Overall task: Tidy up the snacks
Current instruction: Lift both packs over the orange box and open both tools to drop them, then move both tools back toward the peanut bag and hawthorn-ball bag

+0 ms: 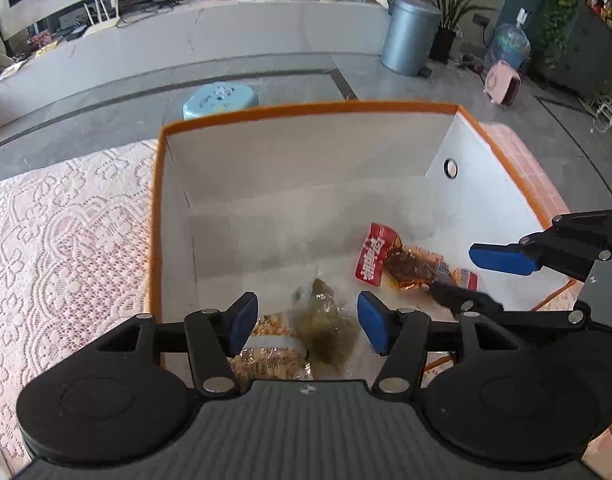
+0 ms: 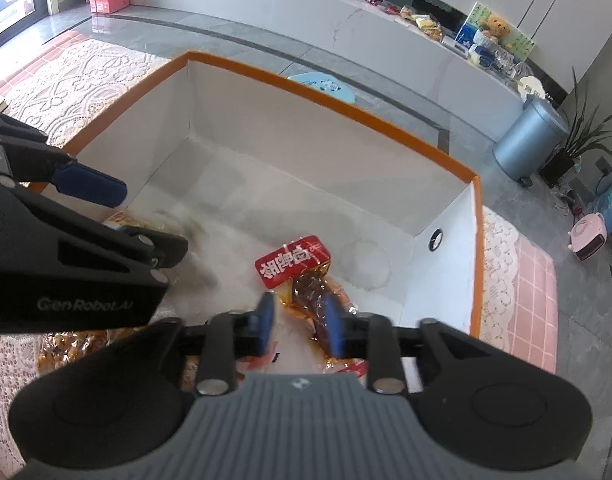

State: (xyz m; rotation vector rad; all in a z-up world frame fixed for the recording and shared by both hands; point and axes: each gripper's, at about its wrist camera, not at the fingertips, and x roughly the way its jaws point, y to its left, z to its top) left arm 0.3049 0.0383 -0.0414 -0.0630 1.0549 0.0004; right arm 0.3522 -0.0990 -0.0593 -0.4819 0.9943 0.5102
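1. We see a large white cardboard box with an orange rim [image 1: 306, 109] standing on a table covered with a pink lace cloth [image 1: 66, 232].
2. Our left tongs [image 1: 308, 322] hang over the near left part of the box, their blue pads [image 1: 242, 322] apart with nothing pressed between them.
3. Directly below the gap of the left tongs lies a clear packet with greenish-brown contents [image 1: 326, 320] on the box floor; it touches neither pad.
4. Just to its left, partly under the left pad, lies a clear packet of pale yellow-brown snacks [image 1: 266, 360].
5. Our right tongs [image 2: 300, 322] hover over the near right part of the box, with pads [image 2: 266, 320] slightly apart.
6. A red-topped clear packet of dark reddish-brown snack [image 2: 292, 266] lies on the box floor; its red label end reaches ahead of the right tongs, while its clear end runs into the gap.
7. We cannot tell whether the right pads touch that packet; the blur hides the contact.
8. In the left wrist view the same red packet [image 1: 376, 254] lies to the right of the left tongs, well clear of them.
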